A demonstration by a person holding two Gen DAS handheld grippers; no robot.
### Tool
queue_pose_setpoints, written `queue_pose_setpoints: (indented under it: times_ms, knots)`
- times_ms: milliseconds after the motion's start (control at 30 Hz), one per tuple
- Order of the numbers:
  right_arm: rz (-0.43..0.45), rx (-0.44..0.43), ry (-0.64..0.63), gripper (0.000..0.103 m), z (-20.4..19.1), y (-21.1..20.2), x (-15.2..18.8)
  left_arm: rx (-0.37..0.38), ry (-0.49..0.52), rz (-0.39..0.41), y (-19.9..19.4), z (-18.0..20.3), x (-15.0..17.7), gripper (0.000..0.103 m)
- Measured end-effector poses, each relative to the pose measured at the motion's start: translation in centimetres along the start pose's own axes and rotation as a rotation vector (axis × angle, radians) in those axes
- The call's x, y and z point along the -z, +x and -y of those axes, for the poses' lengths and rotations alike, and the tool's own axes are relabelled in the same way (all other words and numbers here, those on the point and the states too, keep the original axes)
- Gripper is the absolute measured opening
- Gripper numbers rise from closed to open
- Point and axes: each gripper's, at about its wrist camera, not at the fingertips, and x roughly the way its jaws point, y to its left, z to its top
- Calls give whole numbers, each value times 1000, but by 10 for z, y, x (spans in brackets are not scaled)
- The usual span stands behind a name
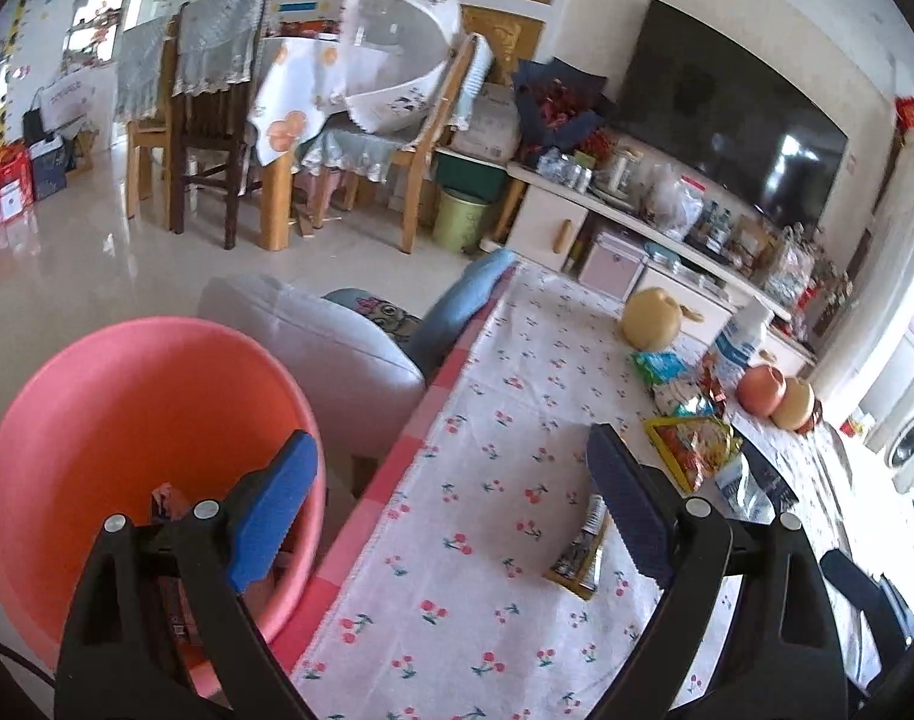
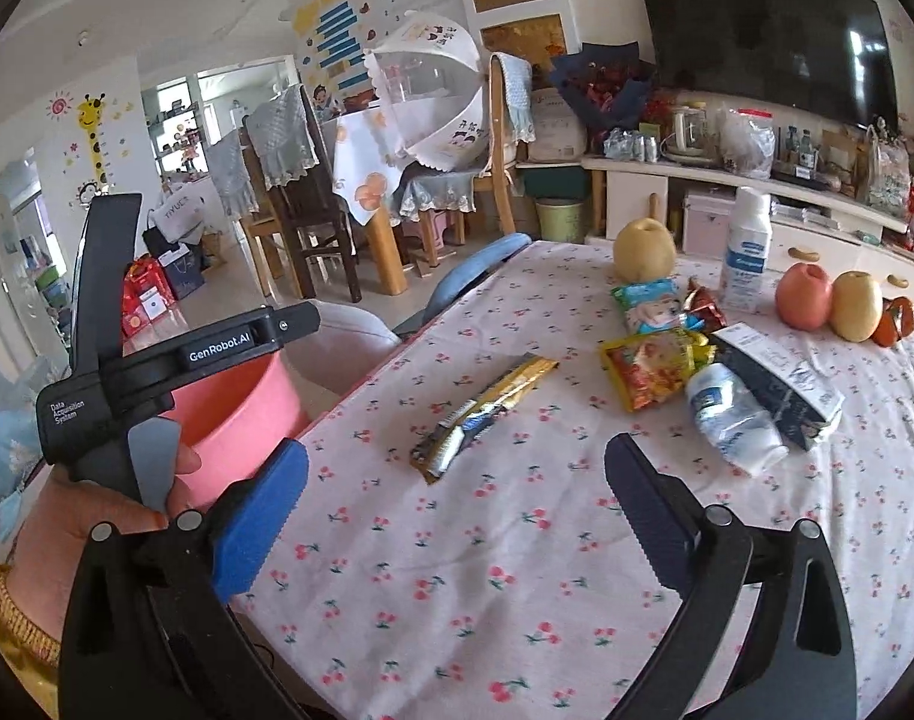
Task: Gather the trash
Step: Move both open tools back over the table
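A pink basin (image 1: 126,420) stands beside the table's left edge with a small wrapper (image 1: 167,501) inside; it also shows in the right wrist view (image 2: 240,408). My left gripper (image 1: 450,516) is open and empty, straddling the basin rim and the table edge. A gold-and-black wrapper (image 2: 487,411) lies flat on the cherry-print tablecloth (image 2: 517,570); it also shows in the left wrist view (image 1: 583,549). My right gripper (image 2: 457,516) is open and empty, just short of that wrapper. Snack packets (image 2: 655,366), a crushed plastic bottle (image 2: 733,420) and a dark box (image 2: 781,384) lie further right.
A pear (image 2: 643,249), an apple (image 2: 805,297), another pear (image 2: 856,306) and a white upright bottle (image 2: 748,252) stand at the table's far side. A grey cushioned seat (image 1: 330,348) sits beyond the basin. The left gripper's body (image 2: 156,354) is at the left.
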Motion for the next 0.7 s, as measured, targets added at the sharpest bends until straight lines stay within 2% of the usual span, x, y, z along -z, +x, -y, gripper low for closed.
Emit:
queue_pose_setpoints:
  times_ms: [133,333,700]
  knots:
    - [7,18,-25,98,10,-9,3,20,70,-3,2,21,5,92]
    - [4,28,1,98,34,-17,8,8,190,-8,7,55,11,92]
    - [40,154,84,98,104,-36,11,51,384,15,-2,110,29,92]
